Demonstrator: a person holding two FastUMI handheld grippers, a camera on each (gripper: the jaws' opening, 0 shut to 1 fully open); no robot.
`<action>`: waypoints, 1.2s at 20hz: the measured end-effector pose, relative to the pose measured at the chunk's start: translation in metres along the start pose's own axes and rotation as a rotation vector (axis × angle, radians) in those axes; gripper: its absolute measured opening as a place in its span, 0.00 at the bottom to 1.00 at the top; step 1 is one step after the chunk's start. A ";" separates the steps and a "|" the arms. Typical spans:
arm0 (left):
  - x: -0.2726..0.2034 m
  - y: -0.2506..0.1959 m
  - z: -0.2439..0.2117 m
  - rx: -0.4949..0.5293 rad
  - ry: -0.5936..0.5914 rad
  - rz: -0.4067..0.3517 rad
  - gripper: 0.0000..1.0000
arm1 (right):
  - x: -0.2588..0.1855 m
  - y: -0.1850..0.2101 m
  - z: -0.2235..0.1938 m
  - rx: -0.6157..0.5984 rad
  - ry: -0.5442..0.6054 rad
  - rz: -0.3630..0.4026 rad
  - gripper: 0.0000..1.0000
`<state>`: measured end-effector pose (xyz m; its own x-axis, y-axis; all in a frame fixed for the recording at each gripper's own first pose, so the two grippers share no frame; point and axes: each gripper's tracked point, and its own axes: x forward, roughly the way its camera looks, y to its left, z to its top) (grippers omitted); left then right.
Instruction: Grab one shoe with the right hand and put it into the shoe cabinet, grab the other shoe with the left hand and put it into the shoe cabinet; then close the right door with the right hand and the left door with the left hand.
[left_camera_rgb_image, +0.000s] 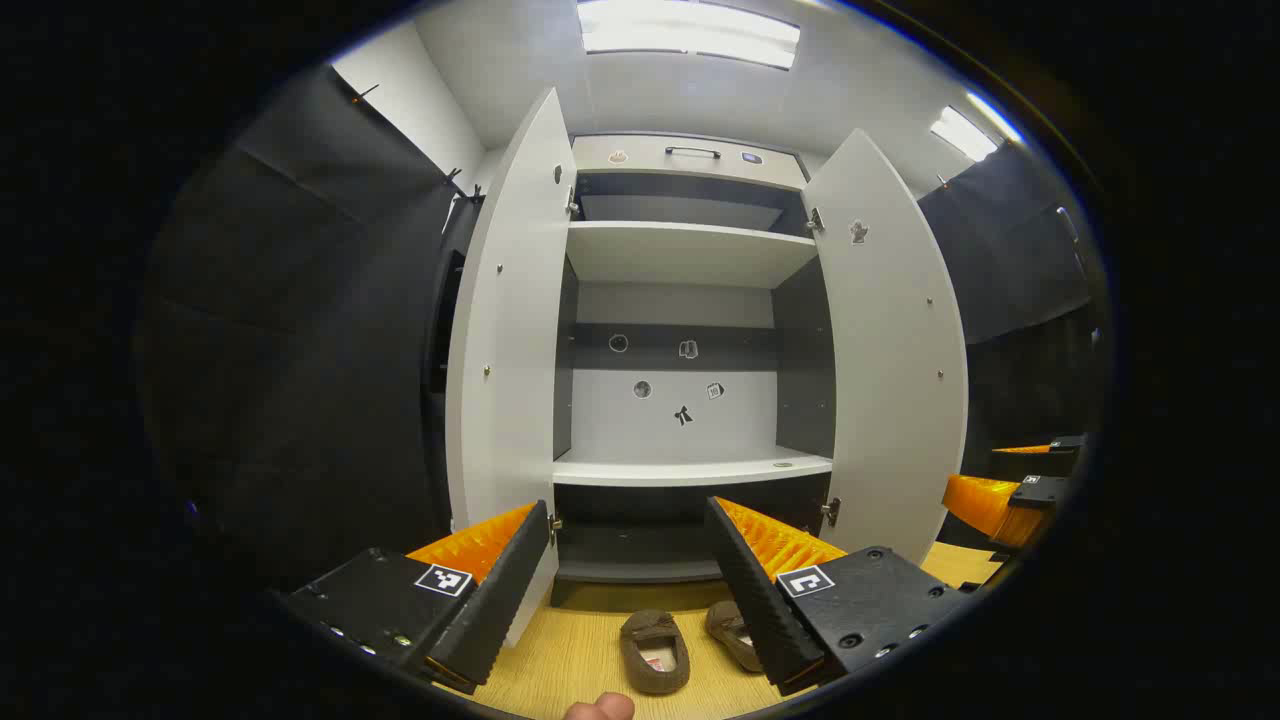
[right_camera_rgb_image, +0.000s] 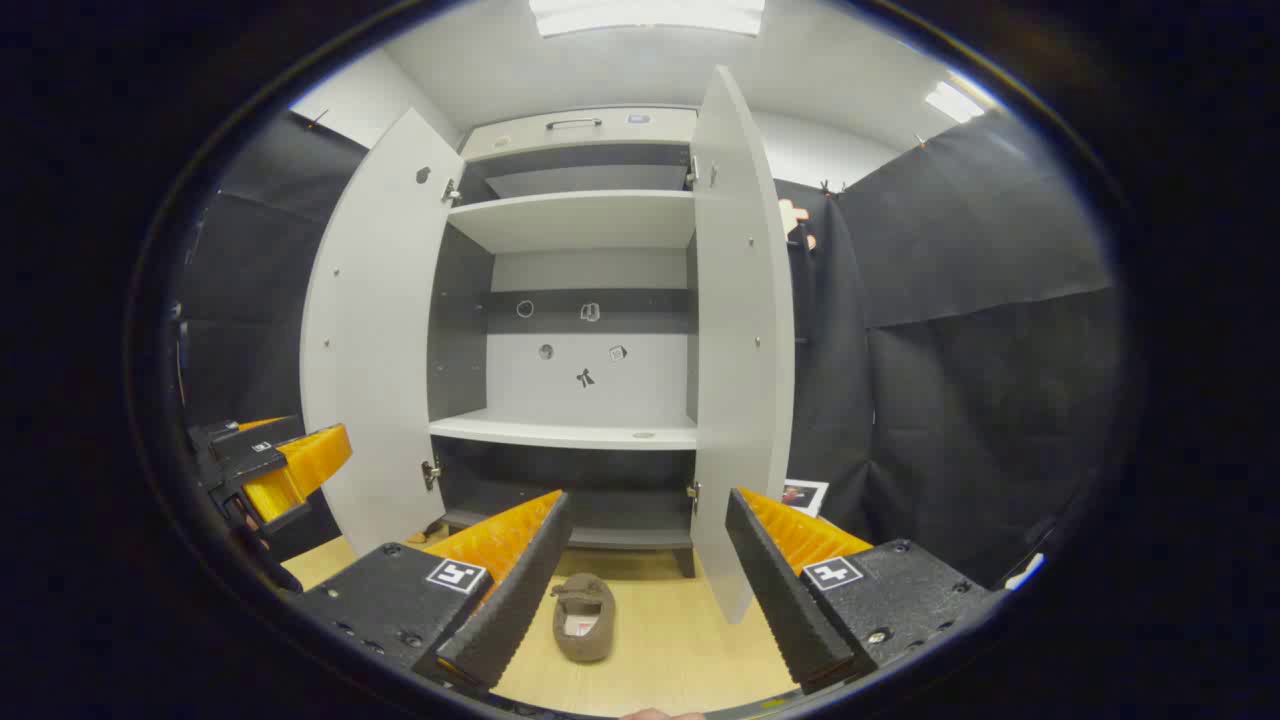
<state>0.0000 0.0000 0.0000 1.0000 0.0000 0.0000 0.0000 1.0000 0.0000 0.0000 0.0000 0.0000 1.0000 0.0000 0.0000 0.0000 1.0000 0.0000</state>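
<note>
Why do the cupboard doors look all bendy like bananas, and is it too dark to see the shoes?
Left gripper view: the fisheye lens bows both cabinet doors outward; ceiling lights glare bright white. Right gripper view: same bending on the doors; the shoe on the floor is evenly lit and sharp, while the lowest cabinet shelf sits in shadow.

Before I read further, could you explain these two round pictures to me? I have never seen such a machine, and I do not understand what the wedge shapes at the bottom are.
There is no robot. A person holds two hand tools, each with two fingers and a camera looking forward along them. The wedges at the bottom are those fingers.

In the left gripper view, the left gripper is open and holds nothing; the right gripper appears at the right edge.

In the right gripper view, the right gripper is also open and holds nothing.

Ahead stands a tall white shoe cabinet with both doors open. On the light wooden floor before it lie two brown soft slip-on shoes.
</note>
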 end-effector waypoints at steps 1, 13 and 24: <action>0.000 0.000 0.000 0.000 -0.001 0.001 0.95 | -0.001 -0.001 0.000 -0.003 0.001 0.000 1.00; 0.000 0.005 -0.002 0.007 0.002 0.009 0.95 | 0.005 0.006 -0.007 -0.010 0.026 0.010 1.00; -0.008 0.010 -0.007 -0.018 0.018 0.014 0.95 | 0.080 0.075 -0.085 -0.056 0.200 0.193 0.98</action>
<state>-0.0081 0.0099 -0.0068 0.9997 0.0135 -0.0178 -0.0138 0.9998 -0.0175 0.0803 0.0750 -0.0849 0.9617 0.1847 -0.2028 -0.1959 0.9800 -0.0363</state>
